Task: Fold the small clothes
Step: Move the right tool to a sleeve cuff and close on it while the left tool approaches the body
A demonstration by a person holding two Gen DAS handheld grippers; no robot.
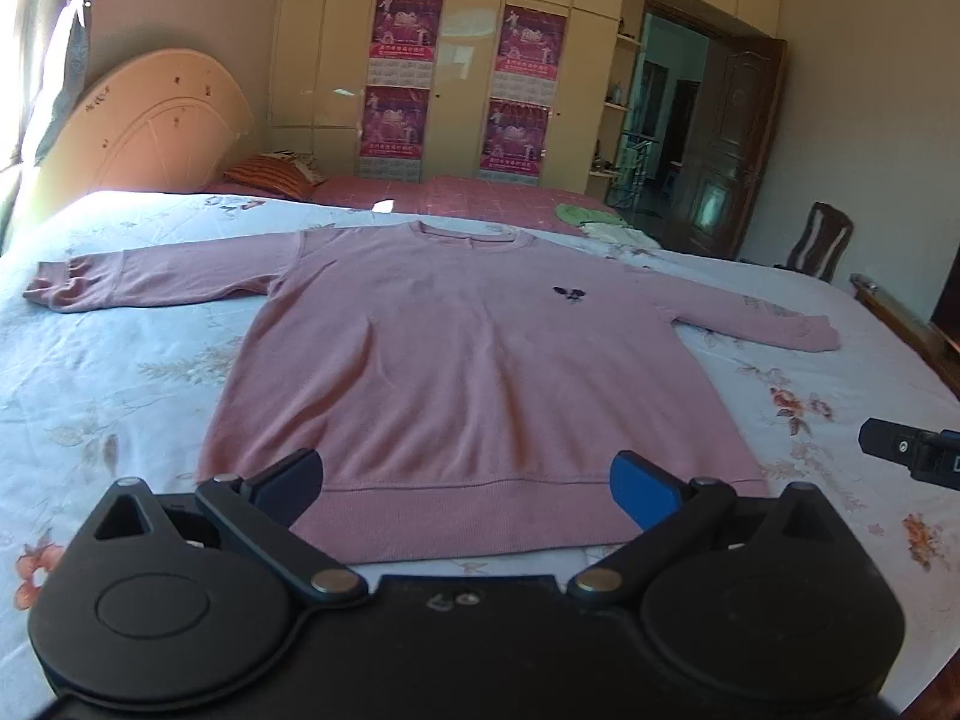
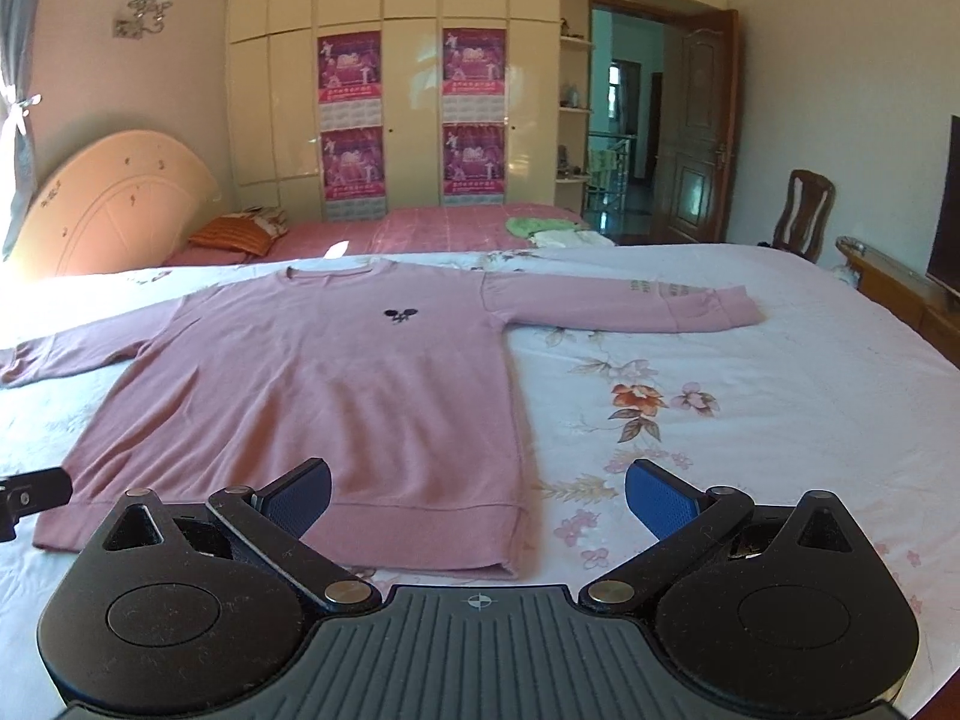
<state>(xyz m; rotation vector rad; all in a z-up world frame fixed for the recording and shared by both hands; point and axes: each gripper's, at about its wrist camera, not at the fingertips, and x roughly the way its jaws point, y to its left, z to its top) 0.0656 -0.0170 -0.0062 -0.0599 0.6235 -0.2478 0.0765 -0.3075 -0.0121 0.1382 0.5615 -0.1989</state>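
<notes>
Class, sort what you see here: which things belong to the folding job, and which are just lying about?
Belongs to the job:
pink sweatshirt, spread flat
left gripper, jaws open
right gripper, jaws open
floral bedsheet under it

Just lying about:
striped pillow
green cloth
wooden chair
wardrobe posters

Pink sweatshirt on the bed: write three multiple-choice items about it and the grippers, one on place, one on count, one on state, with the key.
1. Where does the pink sweatshirt lie?
A. on the floral bedsheet
B. on the chair
C. in the wardrobe

2. How many purple posters hang on the wardrobe?
A. two
B. four
C. six

3. How are the sweatshirt's sleeves?
A. folded across the chest
B. spread out to both sides
C. rolled up

Key: 1 A, it lies flat on the sheet. 2 B, two columns of two. 3 B, each sleeve stretches sideways; left gripper and right gripper are open, holding nothing.
</notes>
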